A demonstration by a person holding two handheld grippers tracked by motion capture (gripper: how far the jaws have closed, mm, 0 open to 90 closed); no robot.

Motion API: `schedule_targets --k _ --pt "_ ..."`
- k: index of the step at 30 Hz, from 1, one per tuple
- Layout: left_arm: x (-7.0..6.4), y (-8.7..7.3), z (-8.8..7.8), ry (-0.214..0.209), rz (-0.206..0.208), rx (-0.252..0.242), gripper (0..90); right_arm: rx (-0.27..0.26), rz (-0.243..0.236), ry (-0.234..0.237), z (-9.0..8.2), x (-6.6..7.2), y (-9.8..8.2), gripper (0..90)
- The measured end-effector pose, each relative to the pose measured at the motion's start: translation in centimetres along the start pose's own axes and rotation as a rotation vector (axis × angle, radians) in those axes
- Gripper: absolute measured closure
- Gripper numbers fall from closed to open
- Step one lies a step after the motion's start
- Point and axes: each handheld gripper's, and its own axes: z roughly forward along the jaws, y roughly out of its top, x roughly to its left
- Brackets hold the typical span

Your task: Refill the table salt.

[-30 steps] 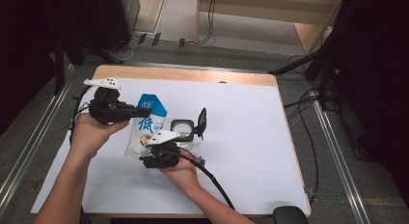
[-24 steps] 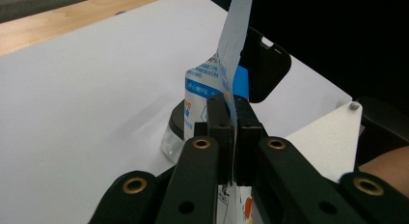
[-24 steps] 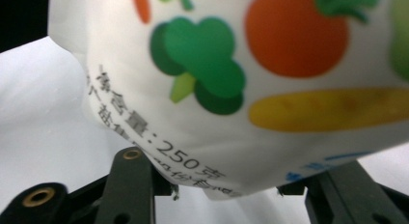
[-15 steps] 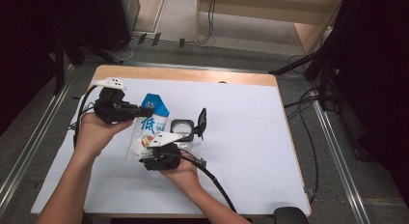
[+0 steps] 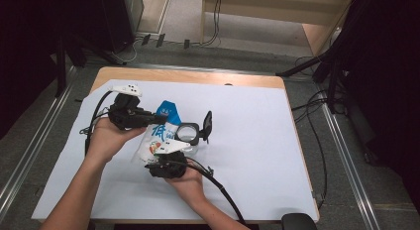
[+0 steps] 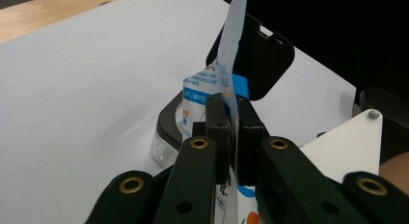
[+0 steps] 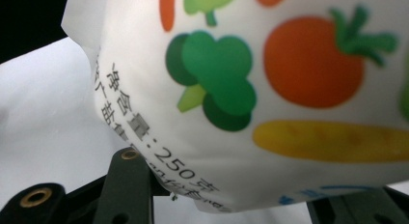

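A white and blue bag (image 5: pixel 157 135) printed with vegetables is held tilted over the white table cover (image 5: pixel 247 155), between my two grippers. My left gripper (image 5: pixel 159 119) is shut on the bag's thin top flap (image 6: pixel 232 50), with the pads (image 6: pixel 218 122) pinching it edge-on. My right gripper (image 5: pixel 158 153) reaches up from below. The bag's lower end (image 7: pixel 251 89) sits between its jaws, which have just been closing and now press on it. Just right of the bag stands a clear container (image 5: pixel 188 134) with a black rim (image 6: pixel 169 132) and its black lid (image 5: pixel 207 126) hinged open.
The table's wooden far edge (image 5: pixel 198 77) borders the white cover. Cables trail from both grippers, one running toward the front edge (image 5: pixel 223 193). Dark equipment and floor cables lie beyond the table.
My left gripper and the bag's top have edged to the right, toward the open container. The right hand has stayed at the bag's lower end.
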Motion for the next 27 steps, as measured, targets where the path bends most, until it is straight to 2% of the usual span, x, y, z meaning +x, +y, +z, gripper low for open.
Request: schedule_targets --k 4,10,12,17,21,27 --pt "0.0 0.0 0.5 -0.007 0.000 0.009 86.9 -0.013 0.028 0.003 -0.2 -0.1 -0.2 53.0" --pt "0.1 0.0 1.0 -0.014 0.005 0.032 88.3 -0.028 0.039 -0.009 -0.5 -0.4 0.2 53.1" --pt "0.2 0.0 1.1 -0.026 0.008 0.030 90.0 -0.023 0.036 -0.014 -0.6 -0.4 0.3 52.6" --pt "0.4 0.0 1.2 -0.023 0.006 0.034 90.0 -0.011 0.020 -0.009 -0.5 0.0 0.3 47.8" --pt "0.6 0.0 1.4 -0.025 0.000 0.035 90.0 -0.008 0.028 -0.005 -0.4 0.1 0.3 44.6" --pt "0.5 0.0 1.9 -0.020 0.010 0.047 90.0 -0.004 0.031 -0.005 -0.2 0.0 0.4 44.4"
